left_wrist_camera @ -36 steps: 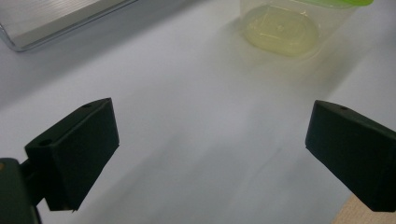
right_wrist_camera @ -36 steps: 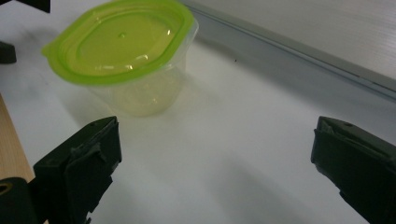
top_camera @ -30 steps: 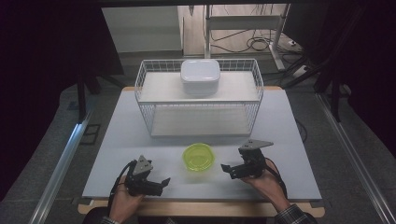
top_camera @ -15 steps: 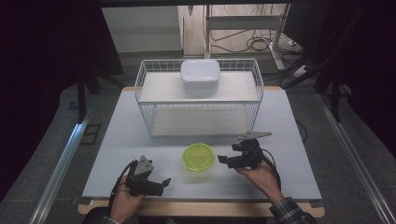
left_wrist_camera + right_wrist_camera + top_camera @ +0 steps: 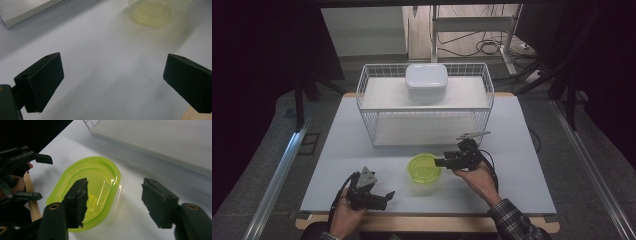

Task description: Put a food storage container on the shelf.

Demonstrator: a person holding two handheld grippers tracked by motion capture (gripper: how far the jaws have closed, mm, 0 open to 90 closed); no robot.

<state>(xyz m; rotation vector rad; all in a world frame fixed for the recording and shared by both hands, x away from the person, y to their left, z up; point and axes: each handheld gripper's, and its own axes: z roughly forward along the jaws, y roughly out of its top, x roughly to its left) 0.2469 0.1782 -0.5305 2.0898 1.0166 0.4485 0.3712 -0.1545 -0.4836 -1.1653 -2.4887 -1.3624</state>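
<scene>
Two grippers work near one green-lidded container (image 5: 424,167), and everything here is placed from that container. Just to its right, the right gripper (image 5: 443,162) has its jaws spread apart with nothing between them; in the right gripper view one jaw hangs over the container's green lid (image 5: 87,187) while the other hangs over bare table beside the clear wall, and whether either jaw touches the container cannot be told. A hand (image 5: 474,176) holds this gripper from the container's near-right side. The left gripper (image 5: 384,196) sits to the near-left of the container, well apart from it, close to the table's near edge, jaws also wide apart and empty, pointing toward the container across bare tabletop (image 5: 105,75). The container itself rests flat on the white table (image 5: 522,165), upright, lid on. Beyond it stands a white wire basket (image 5: 367,107), and on a shelf across that basket sits a white lidded box (image 5: 427,80).
</scene>
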